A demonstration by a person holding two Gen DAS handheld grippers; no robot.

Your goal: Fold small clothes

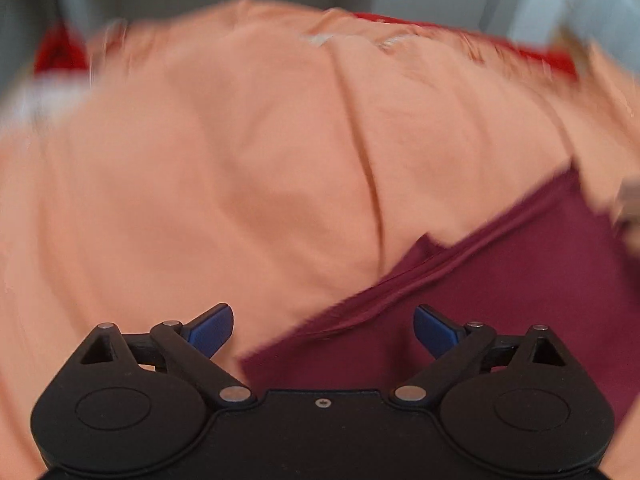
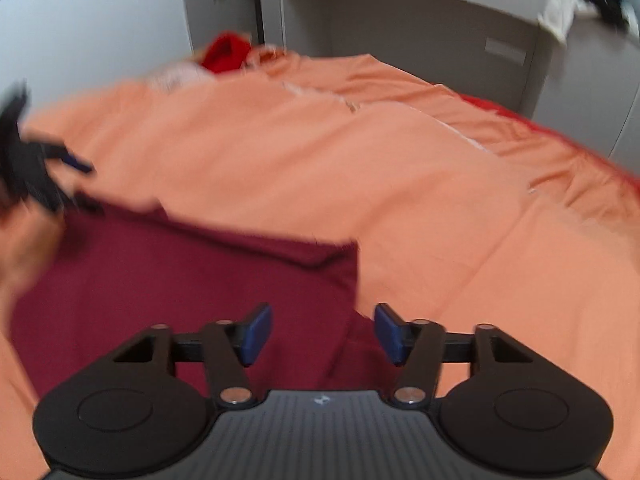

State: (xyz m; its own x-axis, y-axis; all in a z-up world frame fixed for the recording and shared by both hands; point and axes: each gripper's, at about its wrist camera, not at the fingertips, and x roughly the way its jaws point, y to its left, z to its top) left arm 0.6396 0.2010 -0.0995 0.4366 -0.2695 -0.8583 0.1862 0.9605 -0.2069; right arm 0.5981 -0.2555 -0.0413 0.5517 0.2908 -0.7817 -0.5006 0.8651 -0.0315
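Observation:
A dark maroon garment (image 2: pixel 180 280) lies flat on an orange sheet (image 2: pixel 360 160). In the right wrist view my right gripper (image 2: pixel 324 334) hovers over the garment's right edge, where a folded corner shows. Its blue pads (image 2: pixel 258 334) stand apart and press on nothing. My left gripper (image 2: pixel 84 186) appears blurred at the garment's far left corner. In the left wrist view the left gripper (image 1: pixel 323 332) is open wide above the edge where the maroon garment (image 1: pixel 500 300) meets the orange sheet (image 1: pixel 200 180), with nothing between its pads.
A bright red cloth (image 2: pixel 226 52) lies at the far end of the sheet, and more red shows along its right side (image 2: pixel 560 132). Beyond stand grey cabinets (image 2: pixel 400 20) with a heap of clothes on top (image 2: pixel 580 0). Both views are motion-blurred.

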